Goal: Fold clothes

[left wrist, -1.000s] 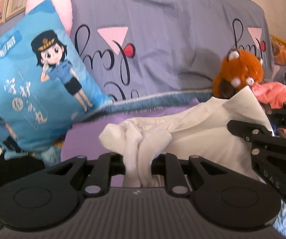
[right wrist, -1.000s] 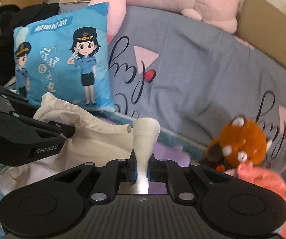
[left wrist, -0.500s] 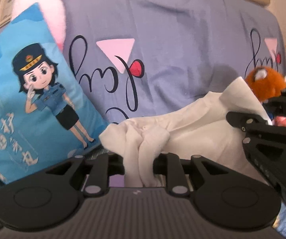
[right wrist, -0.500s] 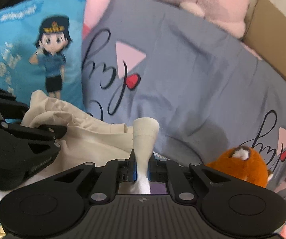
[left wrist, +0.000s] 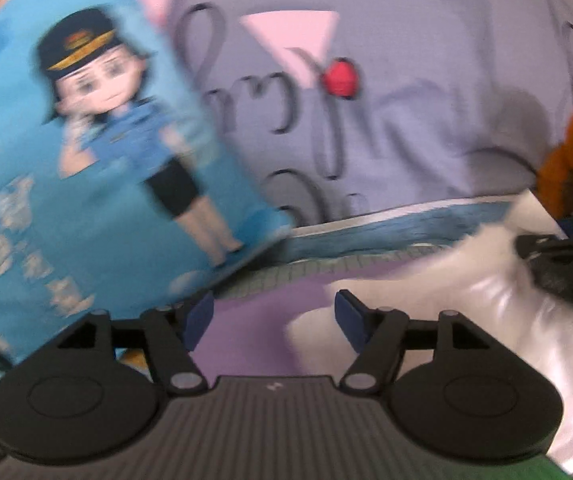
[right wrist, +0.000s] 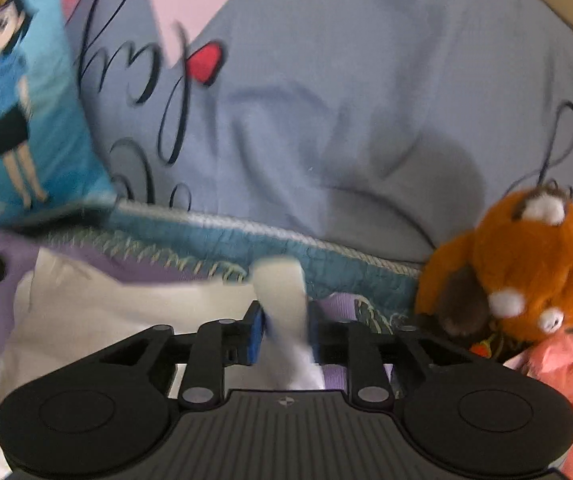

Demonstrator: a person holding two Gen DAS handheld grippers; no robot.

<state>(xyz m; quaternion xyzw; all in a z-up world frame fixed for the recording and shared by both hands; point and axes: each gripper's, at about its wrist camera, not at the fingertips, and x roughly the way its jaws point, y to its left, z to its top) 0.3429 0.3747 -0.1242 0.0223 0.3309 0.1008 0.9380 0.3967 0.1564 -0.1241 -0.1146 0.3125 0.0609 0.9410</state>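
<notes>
A: So, our left gripper [left wrist: 273, 322] is opening, nothing between its jaws; the white garment [left wrist: 466, 300] lies at its three o'clock

B: Our right gripper [right wrist: 284, 338] is opening too (cloth between the jaws); we judge this fold laid, smoothing left

The garment [right wrist: 106, 320] I worked on was cream white, lying on a lilac sheet [left wrist: 254, 320]. Behind it ran a teal quilted border [right wrist: 286, 248], then a grey-blue cover [right wrist: 346, 100] with black script and pink triangles. Left of it, a sky-blue cushion [left wrist: 86, 160] showed a cartoon officer; right, an orange plush [right wrist: 526, 264]
</notes>
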